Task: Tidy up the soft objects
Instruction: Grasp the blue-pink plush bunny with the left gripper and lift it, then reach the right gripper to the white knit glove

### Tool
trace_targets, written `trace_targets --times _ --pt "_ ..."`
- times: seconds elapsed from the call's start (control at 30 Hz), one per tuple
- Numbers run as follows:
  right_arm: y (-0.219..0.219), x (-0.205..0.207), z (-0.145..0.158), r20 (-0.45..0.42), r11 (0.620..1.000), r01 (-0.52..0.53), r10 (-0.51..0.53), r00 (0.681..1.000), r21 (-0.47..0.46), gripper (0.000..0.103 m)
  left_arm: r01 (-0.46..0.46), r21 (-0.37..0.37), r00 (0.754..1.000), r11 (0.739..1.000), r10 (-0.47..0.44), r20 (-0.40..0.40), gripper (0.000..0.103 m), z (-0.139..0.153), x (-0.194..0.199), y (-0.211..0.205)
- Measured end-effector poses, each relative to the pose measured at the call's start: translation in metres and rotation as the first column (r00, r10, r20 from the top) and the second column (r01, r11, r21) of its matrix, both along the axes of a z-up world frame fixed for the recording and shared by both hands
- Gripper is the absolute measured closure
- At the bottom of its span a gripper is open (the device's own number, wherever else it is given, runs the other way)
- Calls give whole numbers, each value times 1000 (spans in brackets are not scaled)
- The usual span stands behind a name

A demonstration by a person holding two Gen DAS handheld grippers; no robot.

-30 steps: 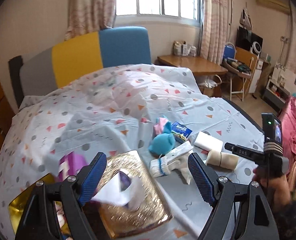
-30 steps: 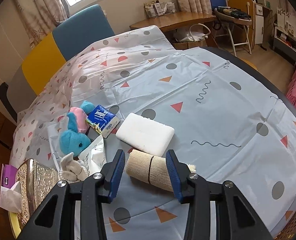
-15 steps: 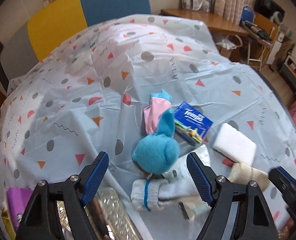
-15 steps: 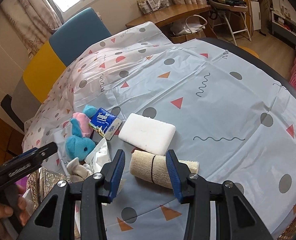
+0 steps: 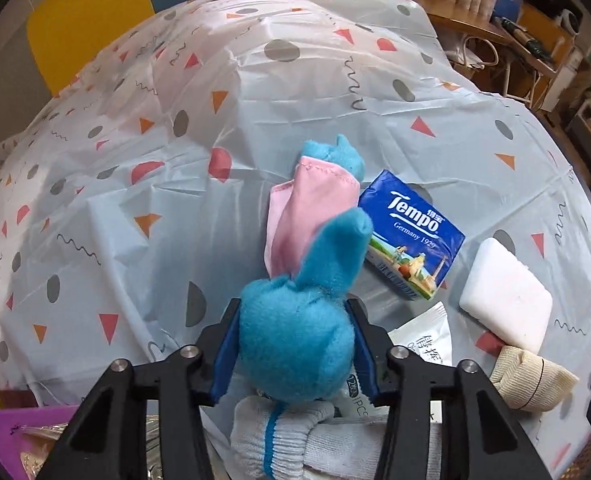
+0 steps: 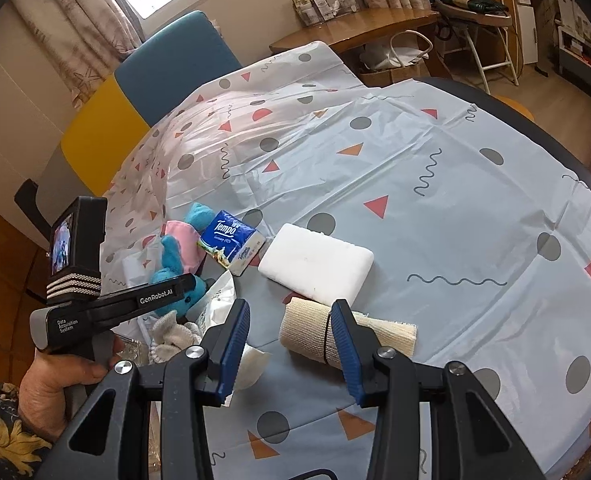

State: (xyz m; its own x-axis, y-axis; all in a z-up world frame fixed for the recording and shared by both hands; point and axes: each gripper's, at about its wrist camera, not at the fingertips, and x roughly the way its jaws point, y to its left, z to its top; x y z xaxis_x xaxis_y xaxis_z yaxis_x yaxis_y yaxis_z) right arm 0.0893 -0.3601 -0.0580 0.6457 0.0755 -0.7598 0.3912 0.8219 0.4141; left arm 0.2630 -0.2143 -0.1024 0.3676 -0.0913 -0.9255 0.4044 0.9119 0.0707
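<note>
Beside the blue plush toy [image 5: 295, 344], a tissue pack [image 5: 411, 236] and white sponge [image 5: 505, 302] crowd close.

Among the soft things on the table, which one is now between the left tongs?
The blue plush toy with pink ears. The left tongs have just been closing around its round head, while the tissue pack, white sponge and bandage roll lie apart.

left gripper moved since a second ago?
Yes. The left gripper came down from over the gold tissue box to the blue plush toy, jaws closing around its head, near the Tempo pack.
</note>
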Motion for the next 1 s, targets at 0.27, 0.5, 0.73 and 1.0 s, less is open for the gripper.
trace_targets --times 0.27,0.5,0.73,1.0 --pt "2 0 -2 -8 1000 -10 10 1000 -19 61 1 -53 998 999 2 66 56 30 -11 12" --pt "11 5 -5 -23 998 -47 46 999 -45 61 16 -122 992 992 -1 125 56 69 -23 27" --pt "34 7 5 50 984 -165 168 984 -64 61 20 -172 990 985 5 143 56 90 -38 48" --pt "101 17 21 44 839 -466 496 867 -280 61 36 -216 985 976 2 173 56 121 -57 79"
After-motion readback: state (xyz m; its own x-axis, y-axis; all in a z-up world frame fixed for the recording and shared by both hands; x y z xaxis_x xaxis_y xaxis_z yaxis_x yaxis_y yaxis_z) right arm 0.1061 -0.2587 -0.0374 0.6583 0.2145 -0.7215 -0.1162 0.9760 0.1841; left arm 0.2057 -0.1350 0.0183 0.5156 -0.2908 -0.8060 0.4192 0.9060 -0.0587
